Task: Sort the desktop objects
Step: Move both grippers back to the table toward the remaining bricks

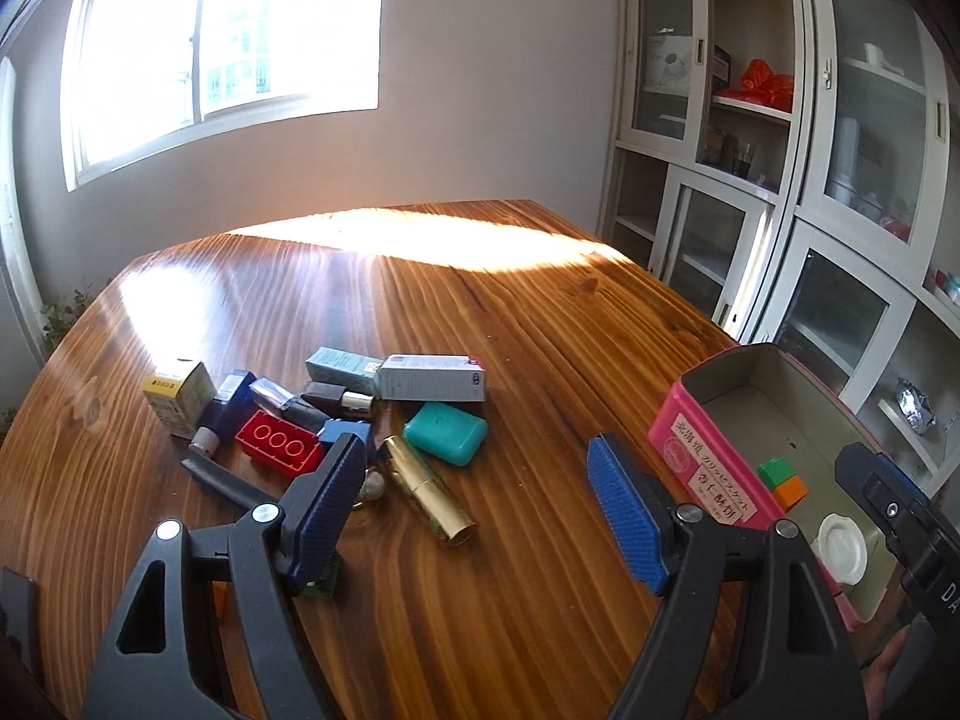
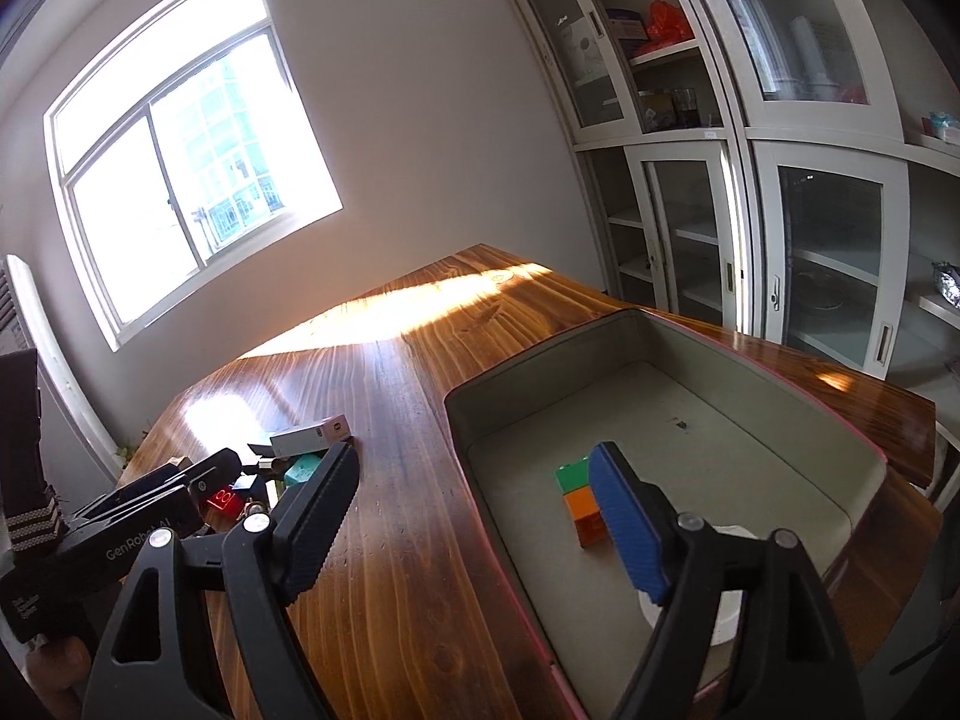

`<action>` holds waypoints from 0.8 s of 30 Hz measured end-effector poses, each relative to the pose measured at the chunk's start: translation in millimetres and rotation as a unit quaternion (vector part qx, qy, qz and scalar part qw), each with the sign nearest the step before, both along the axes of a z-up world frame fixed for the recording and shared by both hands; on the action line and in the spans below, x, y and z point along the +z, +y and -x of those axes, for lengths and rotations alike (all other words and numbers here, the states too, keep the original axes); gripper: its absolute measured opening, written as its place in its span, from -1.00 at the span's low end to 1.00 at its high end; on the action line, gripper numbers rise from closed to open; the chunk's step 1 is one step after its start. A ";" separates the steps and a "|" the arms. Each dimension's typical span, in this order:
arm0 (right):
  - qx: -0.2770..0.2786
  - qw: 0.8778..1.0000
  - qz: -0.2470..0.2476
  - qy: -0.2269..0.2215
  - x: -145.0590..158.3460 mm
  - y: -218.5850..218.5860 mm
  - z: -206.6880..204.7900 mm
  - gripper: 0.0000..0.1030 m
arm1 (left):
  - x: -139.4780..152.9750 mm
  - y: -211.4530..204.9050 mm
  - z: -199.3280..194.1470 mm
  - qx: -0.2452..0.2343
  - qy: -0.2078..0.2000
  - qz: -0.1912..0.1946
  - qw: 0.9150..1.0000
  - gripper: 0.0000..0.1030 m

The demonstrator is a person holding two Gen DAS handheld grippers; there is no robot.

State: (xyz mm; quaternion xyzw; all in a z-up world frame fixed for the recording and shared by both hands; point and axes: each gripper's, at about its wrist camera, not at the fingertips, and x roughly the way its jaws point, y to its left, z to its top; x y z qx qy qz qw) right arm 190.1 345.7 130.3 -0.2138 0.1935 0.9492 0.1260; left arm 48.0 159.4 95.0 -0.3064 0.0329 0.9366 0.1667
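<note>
Left gripper [image 1: 480, 504] jaws wide, empty, right gripper [image 2: 474, 516] jaws wide, empty

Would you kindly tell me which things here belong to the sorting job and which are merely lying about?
Job: pink tin, green and orange blocks, white lid, red brick, gold tube, teal case, white carton.
Lying about: cabinet, window, plant.

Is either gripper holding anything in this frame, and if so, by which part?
Nothing is held. The left gripper stands open over bare wooden table; the right gripper stands open above the pink metal tin, pads touching nothing.
</note>
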 end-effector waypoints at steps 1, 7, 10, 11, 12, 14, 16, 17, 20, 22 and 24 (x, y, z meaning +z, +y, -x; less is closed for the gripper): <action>0.004 1.000 -0.002 -0.001 0.5 -4.4 2.1 0.60 | -1.2 -5.7 1.1 0.005 -0.001 0.001 1.000 0.55; 0.028 1.000 -0.008 -0.009 -0.8 -28.7 16.7 0.60 | -12.4 -43.3 8.5 0.041 -0.011 0.013 0.999 0.55; 0.043 0.999 -0.008 -0.018 -3.9 -40.0 25.9 0.60 | -20.1 -62.9 14.9 0.060 -0.022 0.018 0.998 0.55; 0.048 0.999 -0.009 -0.020 -4.9 -43.6 28.9 0.60 | -22.7 -69.1 16.5 0.066 -0.026 0.019 0.997 0.55; 0.052 0.998 -0.010 -0.023 -6.0 -47.5 31.3 0.60 | -25.1 -74.9 18.0 0.071 -0.029 0.021 0.997 0.55; 0.062 0.998 -0.012 -0.028 -8.2 -55.5 35.2 0.60 | -29.7 -85.5 20.2 0.079 -0.035 0.025 0.996 0.55; 0.071 0.997 -0.015 -0.034 -10.8 -62.3 40.1 0.60 | -34.8 -94.5 21.8 0.087 -0.041 0.031 0.995 0.55; 0.075 0.996 -0.016 -0.037 -12.2 -65.5 42.4 0.60 | -37.5 -98.5 23.2 0.090 -0.045 0.033 0.994 0.55; 0.086 0.995 -0.015 -0.044 -15.9 -72.7 50.3 0.60 | -45.7 -109.6 27.8 0.098 -0.060 0.034 0.993 0.55; 0.094 0.994 -0.012 -0.050 -19.0 -77.3 55.5 0.60 | -50.3 -115.7 30.3 0.101 -0.070 0.030 0.992 0.55; 0.100 0.993 -0.012 -0.056 -21.7 -82.3 60.4 0.60 | -53.7 -121.6 31.4 0.106 -0.075 0.029 0.991 0.55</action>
